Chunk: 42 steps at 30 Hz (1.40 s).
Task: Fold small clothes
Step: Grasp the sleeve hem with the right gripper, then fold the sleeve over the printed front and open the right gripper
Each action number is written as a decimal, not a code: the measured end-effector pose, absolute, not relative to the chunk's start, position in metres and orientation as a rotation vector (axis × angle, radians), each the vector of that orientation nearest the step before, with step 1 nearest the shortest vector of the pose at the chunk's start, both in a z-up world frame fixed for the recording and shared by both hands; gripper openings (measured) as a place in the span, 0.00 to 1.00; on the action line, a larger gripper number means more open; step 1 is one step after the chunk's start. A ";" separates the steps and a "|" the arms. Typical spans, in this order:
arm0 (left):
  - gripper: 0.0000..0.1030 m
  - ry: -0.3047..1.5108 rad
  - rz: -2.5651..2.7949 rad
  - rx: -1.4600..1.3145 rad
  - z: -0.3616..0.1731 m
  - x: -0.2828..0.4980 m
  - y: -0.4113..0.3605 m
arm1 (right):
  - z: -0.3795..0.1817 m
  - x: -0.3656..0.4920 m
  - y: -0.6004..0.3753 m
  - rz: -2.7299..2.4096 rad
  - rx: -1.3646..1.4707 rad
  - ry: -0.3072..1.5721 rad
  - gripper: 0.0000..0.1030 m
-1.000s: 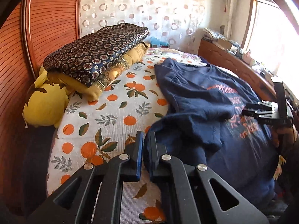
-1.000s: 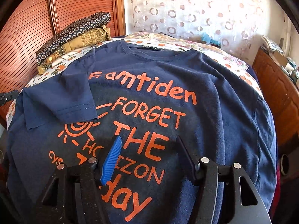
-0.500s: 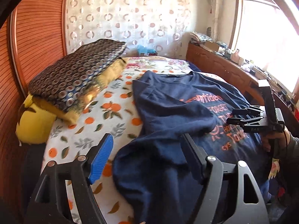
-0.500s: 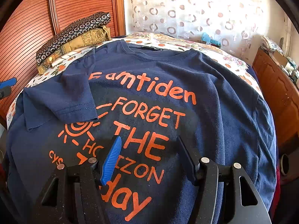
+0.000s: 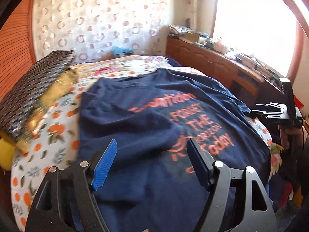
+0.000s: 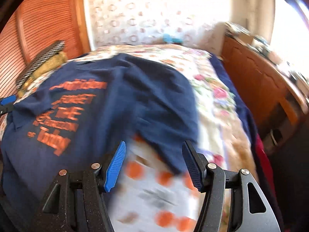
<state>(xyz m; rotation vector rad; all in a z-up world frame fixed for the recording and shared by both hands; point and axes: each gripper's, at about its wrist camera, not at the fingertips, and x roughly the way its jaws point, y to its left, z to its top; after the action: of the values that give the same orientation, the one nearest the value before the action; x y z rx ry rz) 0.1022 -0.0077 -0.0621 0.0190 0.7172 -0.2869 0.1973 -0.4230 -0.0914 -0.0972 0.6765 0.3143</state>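
Sunlit bedroom, with a bed [image 5: 48,135] under an orange-print sheet, a slatted wooden headboard [image 6: 44,25] behind it and a low wooden cabinet [image 5: 212,61] under the bright window. Spread across the bed lies a navy T-shirt [image 5: 150,119] with orange lettering, one sleeve folded inward over the chest. Left gripper [image 5: 152,164] hangs over the near part of the shirt, jaws standing well apart with nothing between the pads; the folded sleeve sits just ahead of its blue finger, and the print lies ahead and toward its dark finger. Right gripper [image 6: 153,162] is also spread, nothing pinched; a shirt edge and bare orange-dotted sheet show between and just beyond its fingers, though blur leaves it unclear whether either pad touches cloth. From the left wrist view, the right gripper appears far out to the side at the shirt's edge, held by a hand [image 5: 289,135]. Stacked pillows [image 5: 34,89], one dark-patterned over a gold one, lie beyond the left gripper toward the headboard, apart from the shirt. A floral coverlet [image 6: 212,96] lies beyond the right gripper, beside the shirt.
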 end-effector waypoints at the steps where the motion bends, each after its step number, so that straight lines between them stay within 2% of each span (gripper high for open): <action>1: 0.73 0.724 -0.301 0.030 -0.064 0.104 -0.015 | -0.095 0.196 -0.433 0.297 -0.089 0.684 0.61; 10: 0.73 0.855 -0.406 0.094 -0.098 0.129 -0.071 | -0.110 0.202 -0.461 0.267 -0.046 0.722 0.61; 16: 0.74 0.877 -0.422 0.118 -0.108 0.130 -0.086 | -0.110 0.211 -0.452 0.286 -0.044 0.713 0.55; 19: 0.75 0.873 -0.432 0.107 -0.108 0.131 -0.085 | -0.111 0.214 -0.451 0.297 -0.042 0.705 0.41; 21: 0.75 0.870 -0.440 0.090 -0.108 0.131 -0.082 | -0.111 0.216 -0.452 0.285 -0.051 0.698 0.18; 23: 0.75 0.868 -0.446 0.071 -0.108 0.131 -0.080 | -0.111 0.215 -0.450 0.258 -0.079 0.691 0.06; 32: 0.75 0.889 -0.408 0.025 -0.104 0.132 -0.078 | -0.063 0.205 -0.442 0.198 -0.111 0.529 0.05; 42: 0.75 0.802 -0.379 0.022 -0.071 0.112 -0.062 | -0.021 0.165 -0.361 0.481 -0.128 0.392 0.05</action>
<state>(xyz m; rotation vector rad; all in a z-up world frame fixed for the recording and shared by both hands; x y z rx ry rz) 0.1121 -0.0624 -0.0714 0.0218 0.8025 -0.3787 0.1650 -0.3606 -0.0209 -0.1280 0.3919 0.4806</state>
